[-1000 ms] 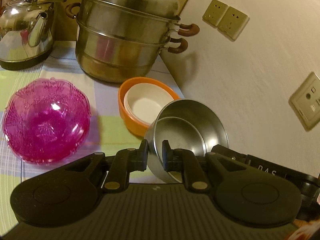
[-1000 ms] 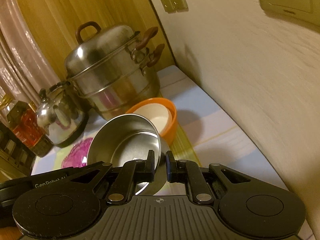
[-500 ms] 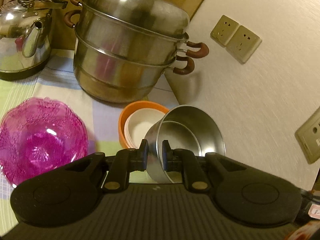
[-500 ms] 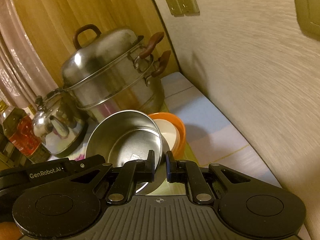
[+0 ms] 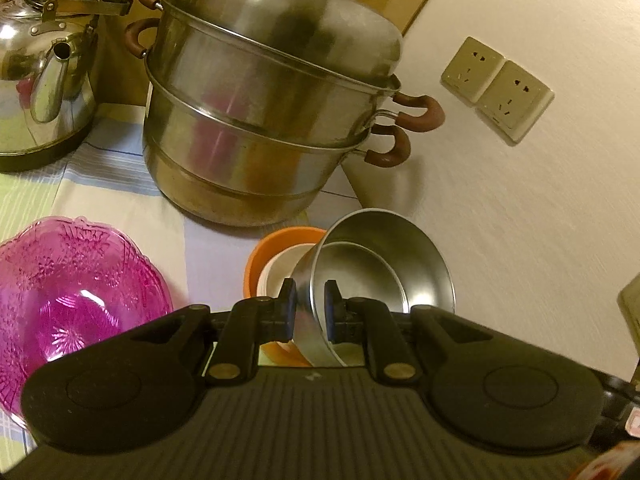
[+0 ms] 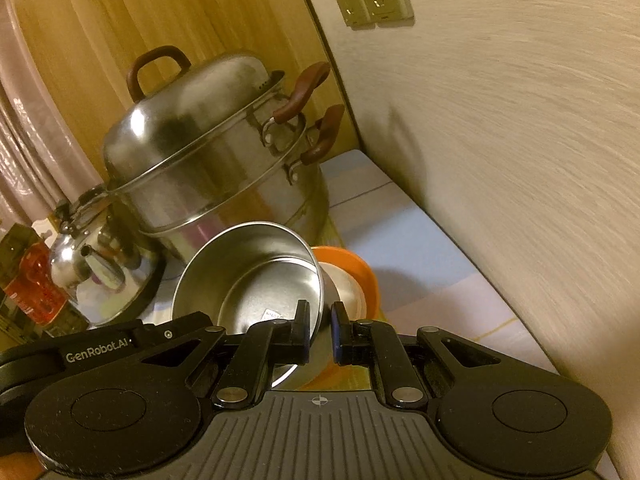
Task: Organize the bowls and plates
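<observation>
A steel bowl (image 5: 380,264) hangs tilted above the table, gripped from both sides. My left gripper (image 5: 310,310) is shut on its near rim, one pad inside and one outside. In the right wrist view the same steel bowl (image 6: 256,276) has my right gripper (image 6: 320,330) shut on its opposite rim. Just behind and below it sits an orange bowl (image 5: 276,244) with a white bowl (image 5: 282,270) nested inside; the steel bowl hides part of both. The orange bowl (image 6: 354,270) shows to the right of the steel one. A pink glass bowl (image 5: 68,300) rests at the left.
A large steel steamer pot (image 5: 264,120) with brown handles stands close behind the bowls, a steel kettle (image 5: 40,76) to its left. The wall (image 5: 540,220) with sockets (image 5: 496,88) runs along the right. A bottle (image 6: 32,280) stands at the far left. A checked cloth (image 6: 420,248) covers the table.
Both grippers have carried the steel bowl toward the steamer pot, over the orange bowl, which it now covers more. The pink bowl has slid toward the lower left of the view.
</observation>
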`<state>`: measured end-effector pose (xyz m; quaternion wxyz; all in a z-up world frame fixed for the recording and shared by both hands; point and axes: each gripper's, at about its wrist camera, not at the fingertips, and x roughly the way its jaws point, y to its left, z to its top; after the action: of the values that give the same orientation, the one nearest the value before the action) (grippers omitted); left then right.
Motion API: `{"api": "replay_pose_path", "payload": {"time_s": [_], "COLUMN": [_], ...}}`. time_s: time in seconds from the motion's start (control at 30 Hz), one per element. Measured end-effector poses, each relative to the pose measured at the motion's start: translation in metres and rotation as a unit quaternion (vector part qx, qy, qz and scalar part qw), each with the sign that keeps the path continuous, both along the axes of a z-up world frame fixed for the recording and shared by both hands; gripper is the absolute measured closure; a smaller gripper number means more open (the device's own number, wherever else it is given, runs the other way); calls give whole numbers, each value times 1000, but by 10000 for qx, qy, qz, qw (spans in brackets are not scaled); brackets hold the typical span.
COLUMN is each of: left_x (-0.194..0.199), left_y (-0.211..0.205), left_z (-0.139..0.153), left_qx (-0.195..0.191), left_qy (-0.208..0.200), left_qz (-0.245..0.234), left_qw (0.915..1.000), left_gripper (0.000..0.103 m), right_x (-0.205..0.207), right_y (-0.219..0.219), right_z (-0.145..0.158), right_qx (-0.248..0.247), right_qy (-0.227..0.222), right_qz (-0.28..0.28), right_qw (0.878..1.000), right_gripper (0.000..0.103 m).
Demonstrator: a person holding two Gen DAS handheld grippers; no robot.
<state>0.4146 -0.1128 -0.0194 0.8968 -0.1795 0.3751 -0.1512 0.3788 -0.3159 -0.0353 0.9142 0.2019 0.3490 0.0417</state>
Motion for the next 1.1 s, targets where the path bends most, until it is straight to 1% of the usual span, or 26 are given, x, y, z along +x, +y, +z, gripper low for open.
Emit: {"api": "replay_pose_path", "payload": {"time_s": [0.2, 0.37, 0.7, 1.1], "left_x": [10, 16, 26, 33], "left_y": [1, -2, -4, -7], "left_z": [-4, -8, -23, -37], "left_qx": [-95, -78, -100, -13], "left_qy": [-41, -74, 29, 147], "left_qz": [27, 72, 61, 43], "left_qw": [9999, 9999, 9999, 9999], "left_gripper": [91, 91, 91, 91], "right_x": [10, 15, 28, 37], "right_y": [-2, -2, -4, -5], "right_z": [-6, -10, -21, -34], "right_qx": [6, -5, -40, -85], "right_qy": [-46, -46, 11, 143], "right_qz": [-17, -31, -74, -14], "right_qw": [10000, 10000, 10000, 9999], "right_gripper": [93, 93, 93, 93]}}
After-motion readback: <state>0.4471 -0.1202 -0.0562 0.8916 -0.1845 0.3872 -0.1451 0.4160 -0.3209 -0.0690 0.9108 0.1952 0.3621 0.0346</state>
